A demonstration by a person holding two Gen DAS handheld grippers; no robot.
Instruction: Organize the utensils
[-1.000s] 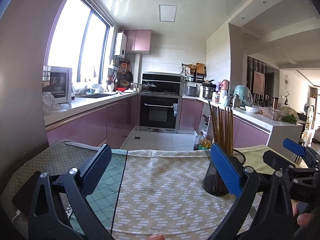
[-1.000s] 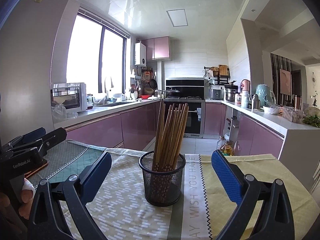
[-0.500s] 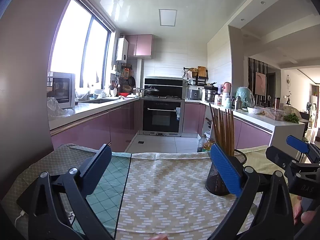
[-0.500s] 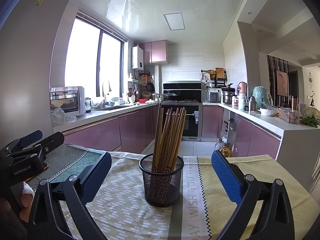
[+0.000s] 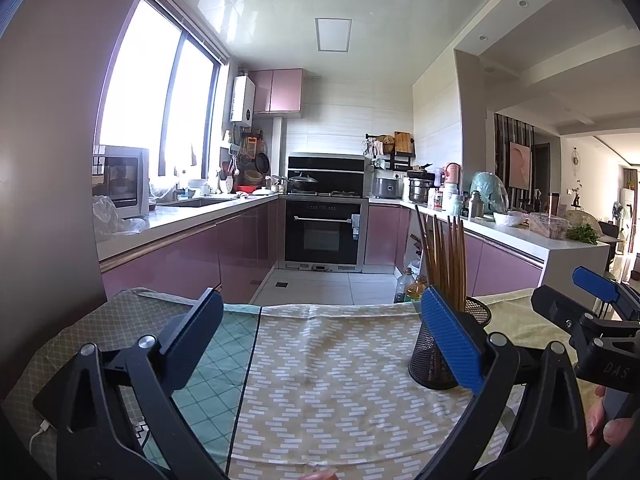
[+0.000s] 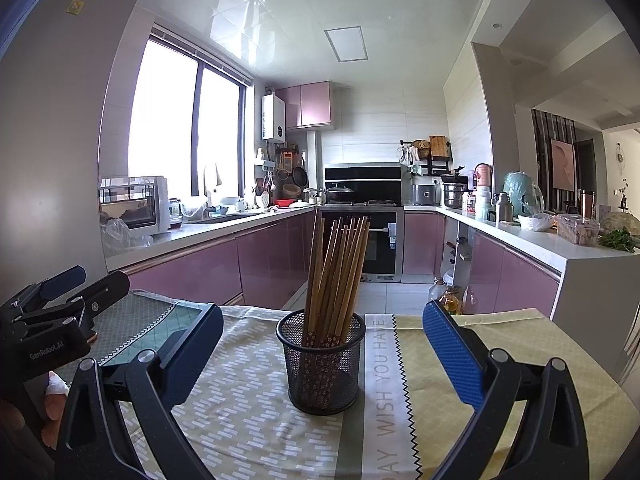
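left gripper [image 5: 320,328] gapes beside chopstick holder [image 5: 434,360].

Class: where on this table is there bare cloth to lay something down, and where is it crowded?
Free: the patterned cloth left of the mesh holder, and the yellow cloth right of the lettered strip. Crowded: the holder, packed with chopsticks.

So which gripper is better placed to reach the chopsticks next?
Right, probably. The chopsticks and their mesh cup sit centred ahead of the open right gripper. For the open left gripper, the cup is off to the side, behind one finger.
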